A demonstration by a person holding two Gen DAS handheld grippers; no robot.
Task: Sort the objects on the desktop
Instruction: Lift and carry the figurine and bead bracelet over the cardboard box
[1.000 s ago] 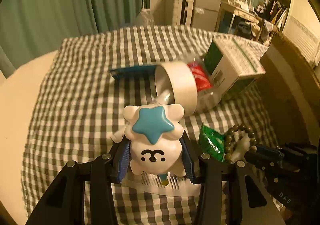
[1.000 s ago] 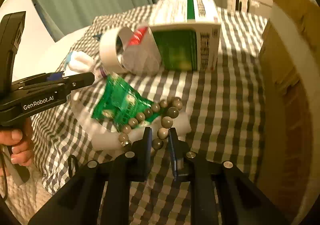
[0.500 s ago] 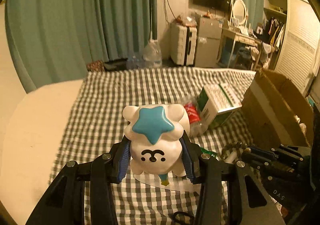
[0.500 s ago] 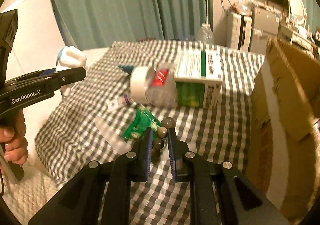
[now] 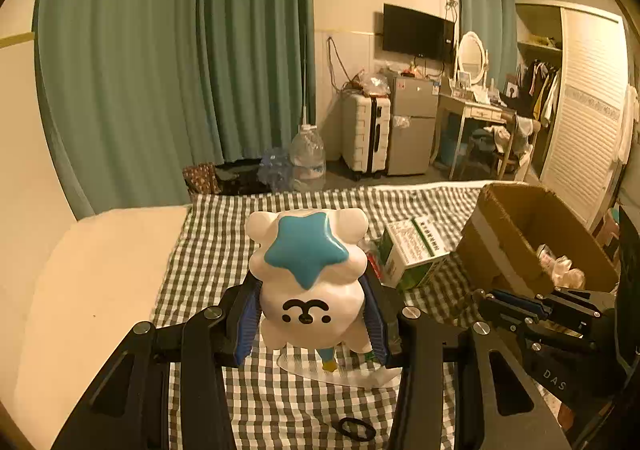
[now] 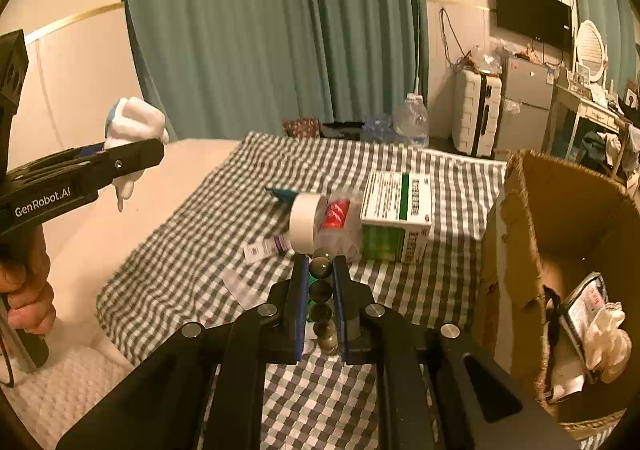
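Observation:
My left gripper (image 5: 310, 290) is shut on a white figurine (image 5: 308, 274) with a blue star on its head, held well above the checked cloth (image 5: 224, 234). In the right wrist view the same figurine (image 6: 136, 121) shows at far left in the left gripper (image 6: 132, 157), with a hand (image 6: 28, 290) on the handle. My right gripper (image 6: 320, 266) is shut on a string of dark round beads (image 6: 320, 292) that hangs between its pads. An open cardboard box (image 6: 560, 217) stands at the right with items inside.
On the cloth lie a green-and-white carton (image 6: 396, 205), a tape roll (image 6: 304, 217), a clear bag with red contents (image 6: 340, 221) and a small tube (image 6: 266, 248). A black hair tie (image 5: 354, 430) and a clear plastic sheet (image 5: 344, 370) lie near the front.
Both grippers have risen and tilted up, each keeping its load. The beads have come off the white sheet, and the cloth's objects now look lower and farther away.

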